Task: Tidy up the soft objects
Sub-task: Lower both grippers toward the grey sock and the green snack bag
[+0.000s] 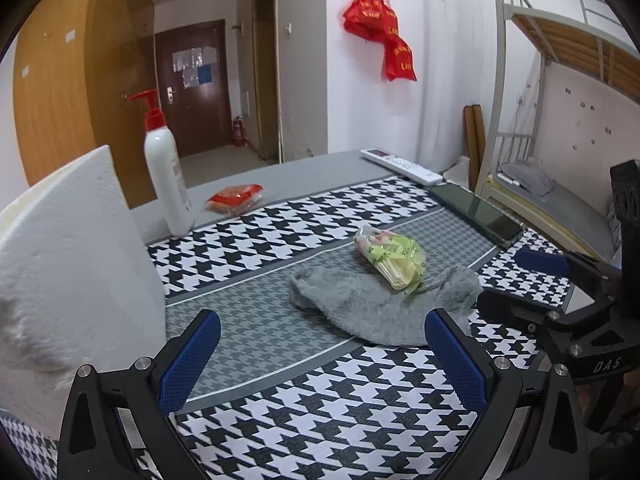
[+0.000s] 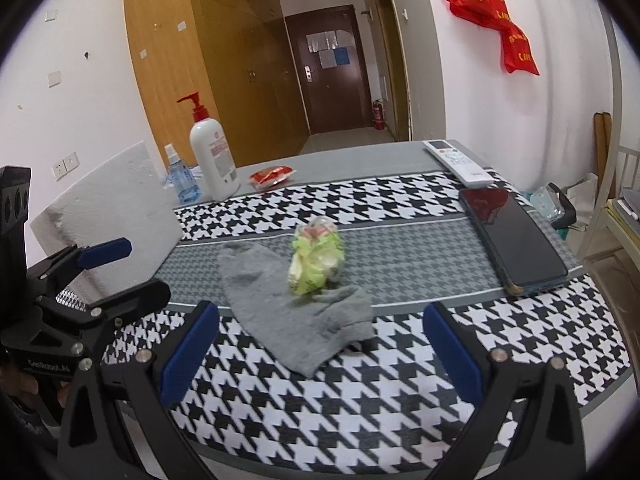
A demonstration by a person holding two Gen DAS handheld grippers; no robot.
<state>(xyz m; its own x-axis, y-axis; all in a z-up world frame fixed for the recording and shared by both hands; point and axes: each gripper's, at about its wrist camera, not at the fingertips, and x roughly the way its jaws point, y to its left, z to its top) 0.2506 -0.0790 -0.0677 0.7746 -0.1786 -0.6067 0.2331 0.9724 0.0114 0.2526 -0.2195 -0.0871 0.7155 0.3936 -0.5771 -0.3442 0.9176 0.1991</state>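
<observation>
My left gripper (image 1: 322, 354) and right gripper (image 2: 320, 352), jaws spread and empty, flank the gray sock (image 2: 296, 312) bearing a green packet (image 2: 316, 260) on the tabletop (image 2: 400, 380).

Fuzzy matt grey sock (image 1: 372, 304), crinkly glossy plastic packet (image 1: 394, 258), woven houndstooth cloth (image 1: 320, 412), glossy phone (image 2: 514, 236).

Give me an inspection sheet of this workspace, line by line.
Surface: houndstooth cloth over the table.
Job's things: grey sock lying flat; green plastic packet resting on it.
Clutter: pump bottle, spray bottle, red packet, remote, phone, white foam block.
Grippers: left hand-held gripper open, empty; right hand-held gripper open, empty.
Cables: nothing seen.
Surroundings: wardrobe, door, red bags, bunk bed.
</observation>
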